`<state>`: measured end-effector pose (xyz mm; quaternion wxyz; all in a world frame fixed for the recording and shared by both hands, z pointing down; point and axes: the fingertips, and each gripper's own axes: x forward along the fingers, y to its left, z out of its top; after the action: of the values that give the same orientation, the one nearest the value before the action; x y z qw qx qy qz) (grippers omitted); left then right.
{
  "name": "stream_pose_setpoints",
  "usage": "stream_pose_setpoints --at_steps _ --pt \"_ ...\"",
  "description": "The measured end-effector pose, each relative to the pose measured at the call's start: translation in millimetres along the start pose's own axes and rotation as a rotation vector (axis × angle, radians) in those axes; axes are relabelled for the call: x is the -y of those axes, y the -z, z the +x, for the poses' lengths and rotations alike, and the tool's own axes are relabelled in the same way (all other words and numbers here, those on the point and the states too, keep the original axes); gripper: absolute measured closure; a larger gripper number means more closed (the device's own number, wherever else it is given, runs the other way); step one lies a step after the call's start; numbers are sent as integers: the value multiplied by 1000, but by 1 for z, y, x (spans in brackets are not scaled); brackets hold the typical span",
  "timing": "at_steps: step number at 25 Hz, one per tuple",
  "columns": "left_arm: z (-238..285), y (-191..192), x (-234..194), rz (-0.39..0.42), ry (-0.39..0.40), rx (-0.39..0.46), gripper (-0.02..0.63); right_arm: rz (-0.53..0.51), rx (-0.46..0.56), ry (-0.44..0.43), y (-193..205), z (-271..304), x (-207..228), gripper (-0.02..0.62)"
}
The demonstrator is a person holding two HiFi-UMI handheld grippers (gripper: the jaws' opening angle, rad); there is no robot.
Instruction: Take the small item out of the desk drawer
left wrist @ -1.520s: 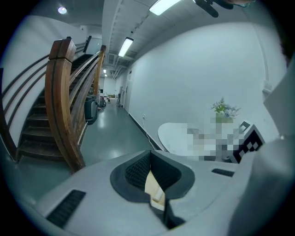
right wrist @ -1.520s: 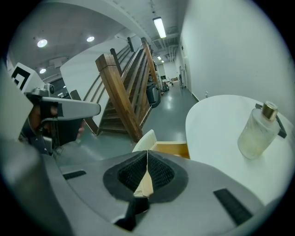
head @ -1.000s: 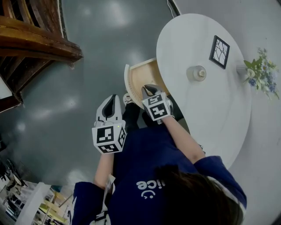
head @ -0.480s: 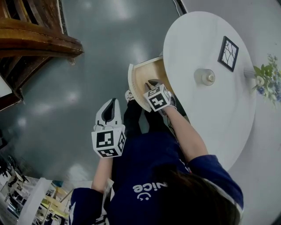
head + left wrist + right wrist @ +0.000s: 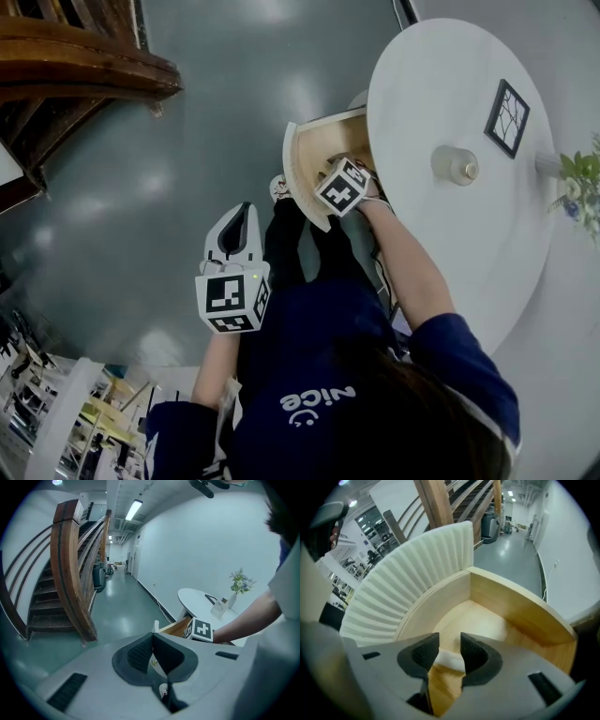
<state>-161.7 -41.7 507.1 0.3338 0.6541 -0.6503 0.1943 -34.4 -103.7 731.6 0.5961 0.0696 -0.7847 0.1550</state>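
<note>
Standing at round white table [image 5: 450, 272]: person in dark blue top [image 5: 319, 347]. Left gripper [image 5: 242, 210] held low beside leg, jaws pressed together, nothing between them. Right gripper [image 5: 449, 641] reaches into open wooden drawer [image 5: 520, 611] under table edge; jaws opening, pads spread either side of small white item [image 5: 451, 660], not pressing on it. Item lies on drawer floor, behind ribbed white curved front [image 5: 408, 578]. Farther, on tabletop: clear bottle [image 5: 455, 165], black-framed picture [image 5: 507, 117], flowers [image 5: 583, 183]. Wooden staircase [image 5: 84, 66] well apart, across grey floor [image 5: 187, 169].
</note>
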Motion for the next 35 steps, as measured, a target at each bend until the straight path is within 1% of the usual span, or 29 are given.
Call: stream_pose_setpoints --at_steps 2,5,6,7,12,13,15,16,21,26,31,35 --pt "-2 2 -4 -5 -9 -2 601 -39 -79 -39 12 8 -6 440" --pt "-4 3 -10 -12 -21 -1 601 -15 -197 -89 31 17 -11 425" --pt "-4 3 -11 -15 -25 0 601 -4 -224 -97 36 19 -11 403" --pt "-5 4 -13 -18 -29 1 601 0 -242 -101 39 20 -11 390" --pt "-9 11 -16 -24 -38 -9 603 -58 -302 -85 47 26 -10 383" --pt "-10 12 -16 -25 -39 -10 601 -78 -312 -81 47 27 -10 367" --pt "-12 14 -17 -32 -41 -9 601 -126 -342 -80 48 28 -11 297" --pt "-13 15 -17 -37 -43 -9 603 -149 -356 -81 49 29 -12 279" --pt "-14 17 -18 -61 -49 -4 601 -221 -371 -46 53 28 -7 279" --pt "-16 16 -22 -70 -50 -4 601 -339 -417 8 63 33 1 278" --pt "-17 23 -25 -78 -65 -19 601 -471 -417 20 65 42 5 272" --pt "-18 27 -29 -91 -75 -30 601 -495 -409 12 66 48 3 274"
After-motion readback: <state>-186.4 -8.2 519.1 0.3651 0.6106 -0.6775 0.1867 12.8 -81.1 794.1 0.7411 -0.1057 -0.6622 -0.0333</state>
